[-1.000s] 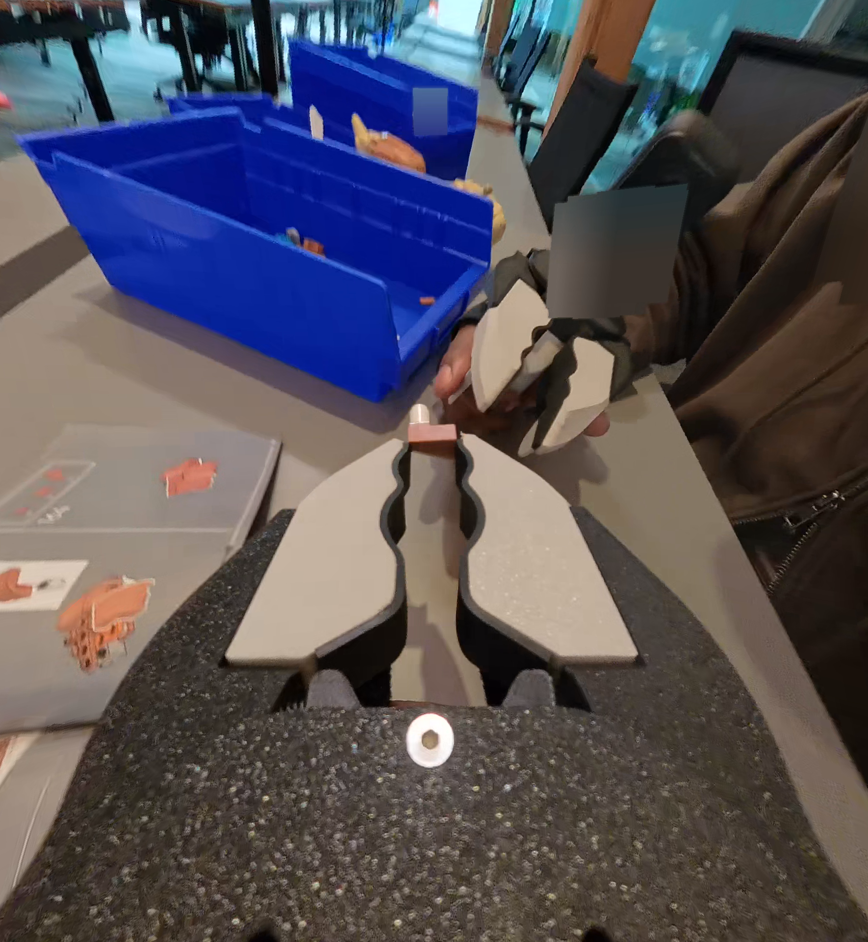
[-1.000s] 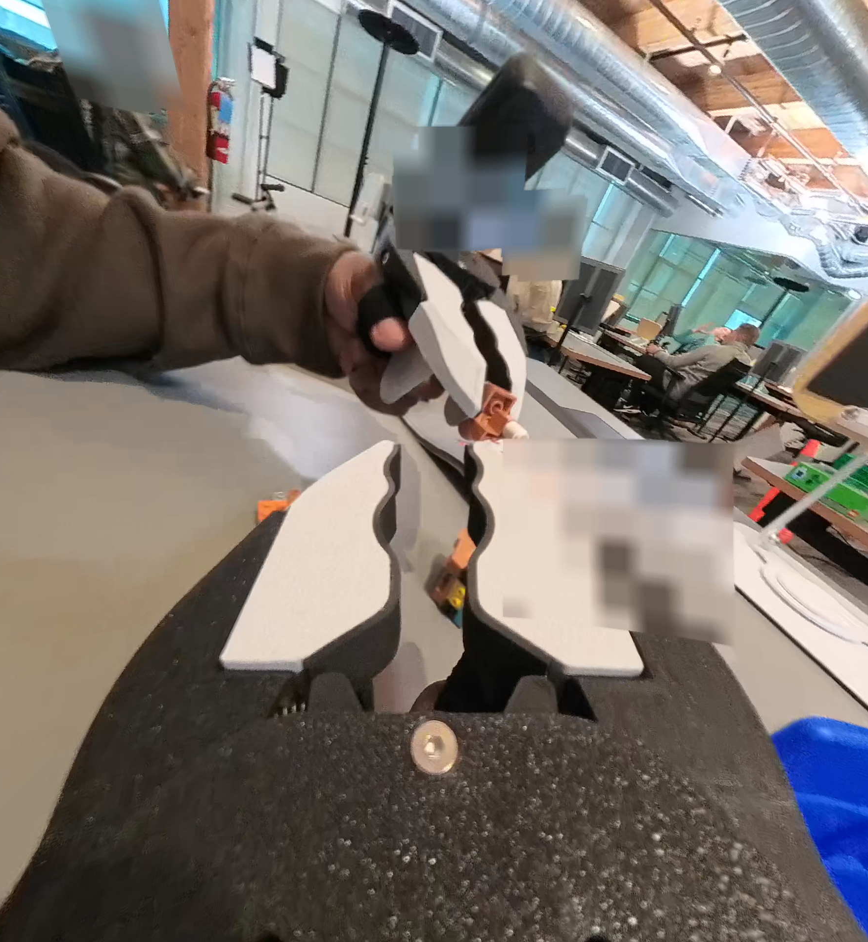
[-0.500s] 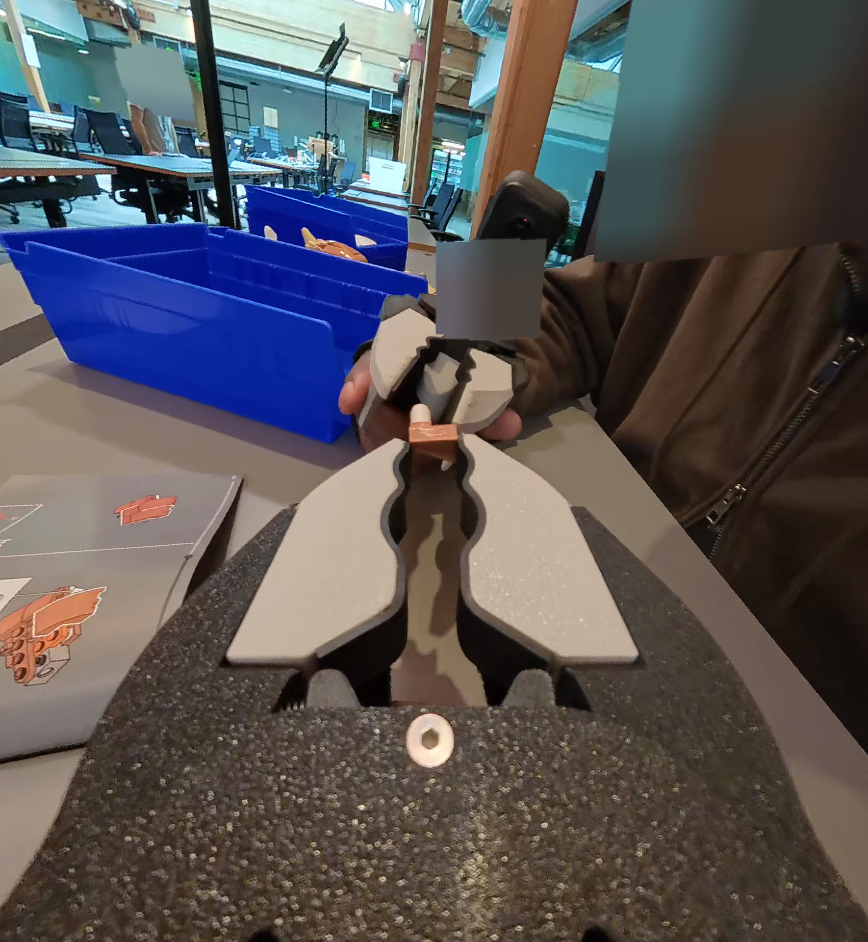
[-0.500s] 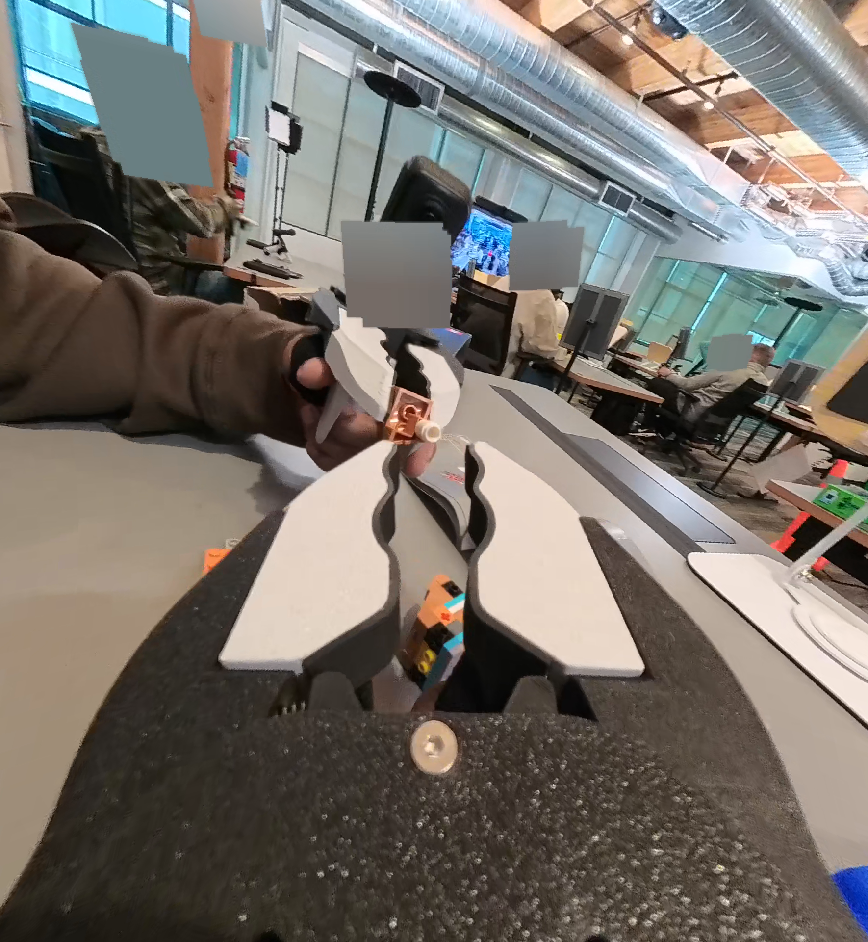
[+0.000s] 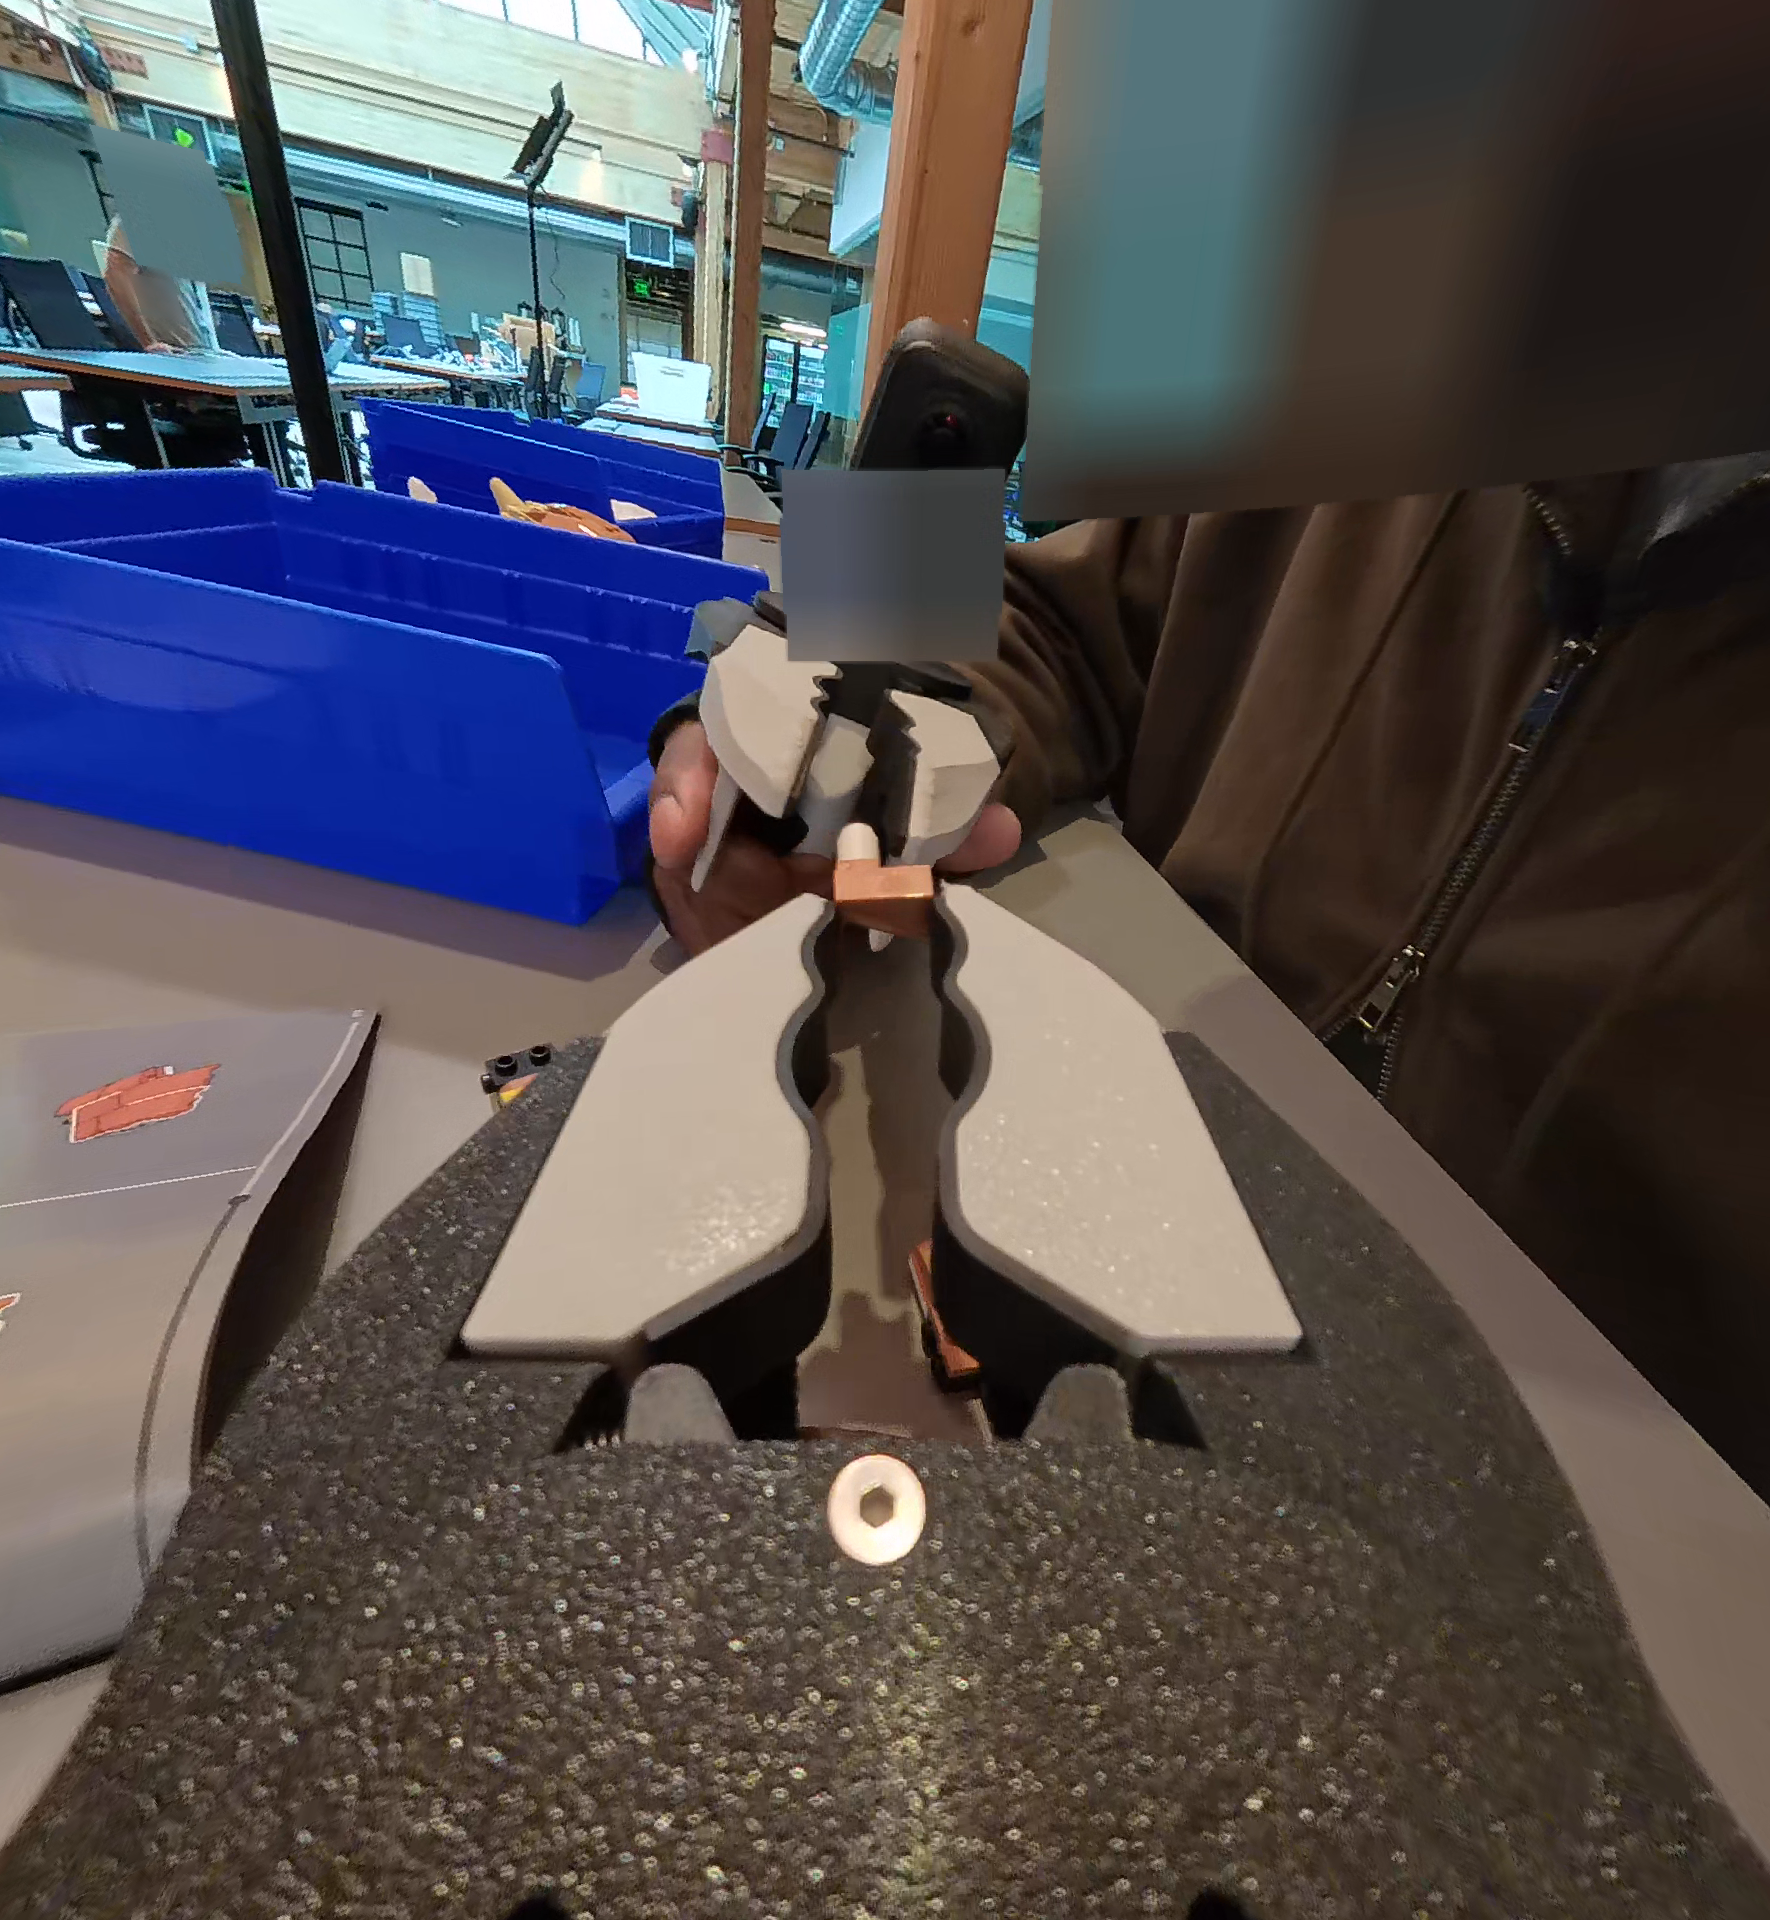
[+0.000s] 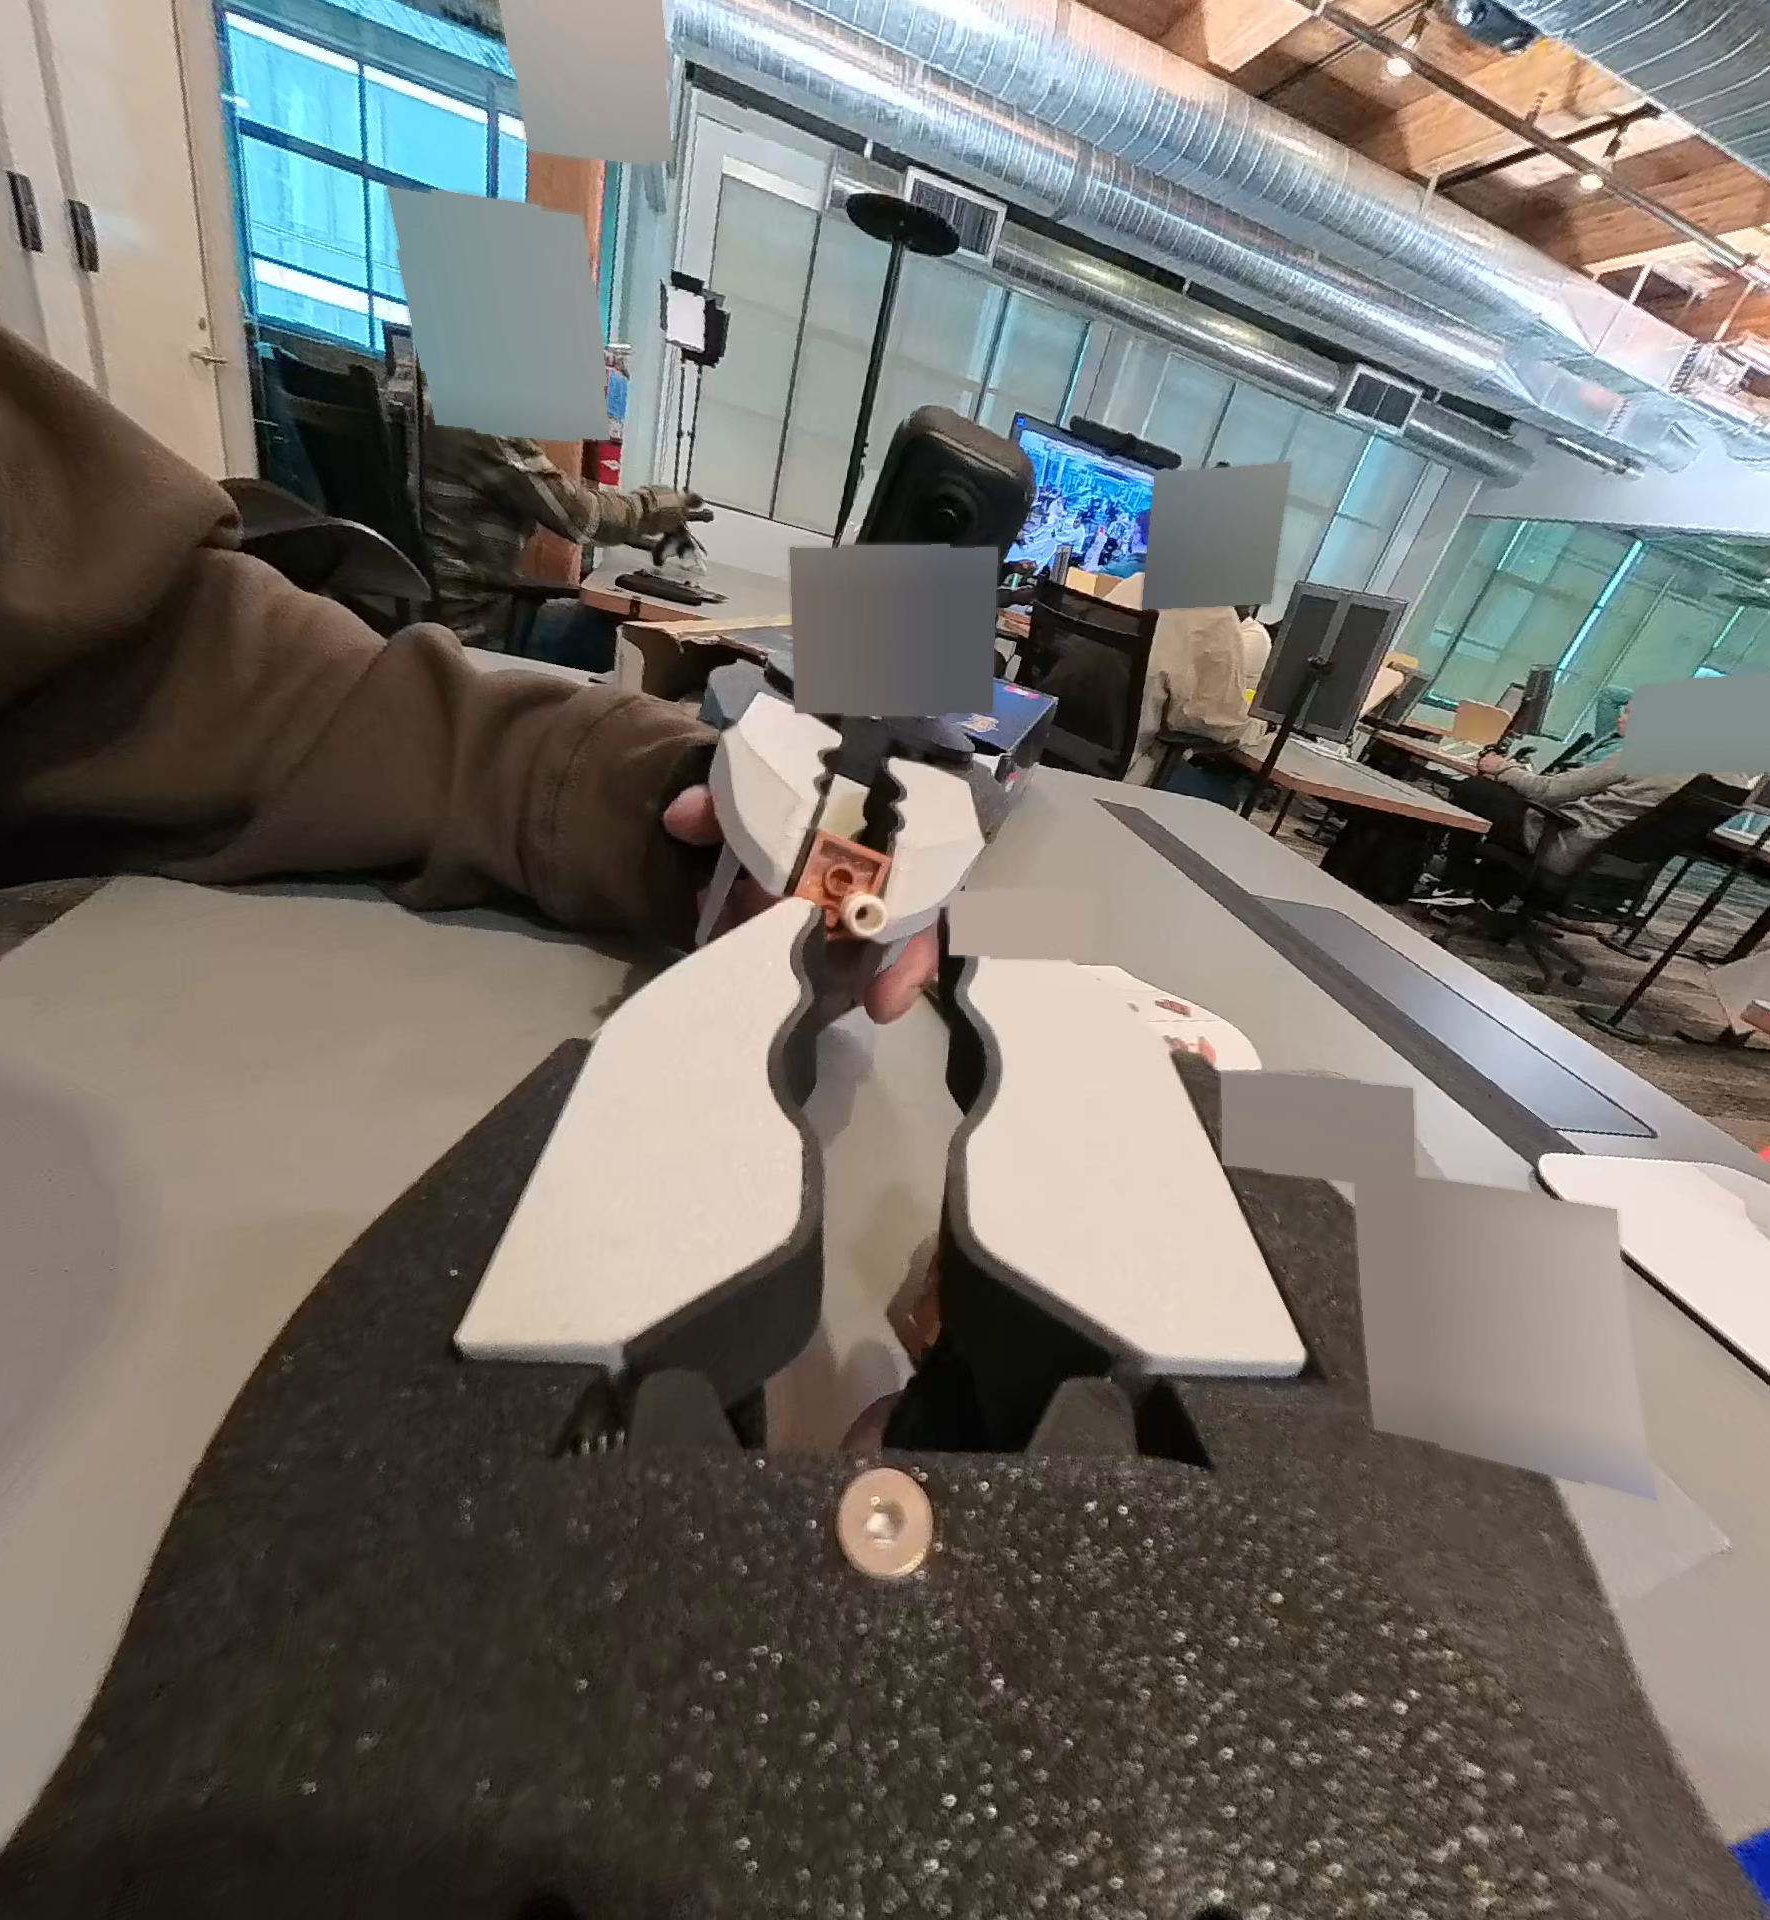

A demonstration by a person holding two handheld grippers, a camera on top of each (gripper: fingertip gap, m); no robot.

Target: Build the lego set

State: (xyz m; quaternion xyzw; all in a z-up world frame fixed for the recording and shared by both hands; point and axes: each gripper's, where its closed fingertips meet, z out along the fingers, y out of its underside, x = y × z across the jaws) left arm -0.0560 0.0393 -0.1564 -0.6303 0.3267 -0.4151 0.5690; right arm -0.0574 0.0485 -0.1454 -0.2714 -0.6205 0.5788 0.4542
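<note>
My left gripper (image 5: 883,923) is shut on a small brown plate brick (image 5: 881,886) with a white peg (image 5: 857,840) sticking out of it, held above the grey table (image 5: 185,914). My right gripper (image 6: 876,940) is open and empty. It faces the left gripper (image 6: 853,847) tip to tip. In the right wrist view the brick (image 6: 839,868) and its peg (image 6: 867,914) sit just at my right fingertips, the peg in the gap between them. The right gripper also shows in the left wrist view (image 5: 855,805), right behind the brick.
A large blue bin (image 5: 289,727) stands at the left, a second blue bin (image 5: 548,468) with tan pieces behind it. An instruction booklet (image 5: 81,1195) lies at the left front, a small black brick (image 5: 517,1063) beside it. A brown model piece (image 5: 938,1320) lies under the grippers. A person's brown jacket (image 5: 1483,831) fills the right. Less than 4 cm separates the two grippers' tips.
Both grippers have lifted and levelled out, and closed in on each other. The brick with the peg now sits at the right gripper's tips. The left grip is unchanged.
</note>
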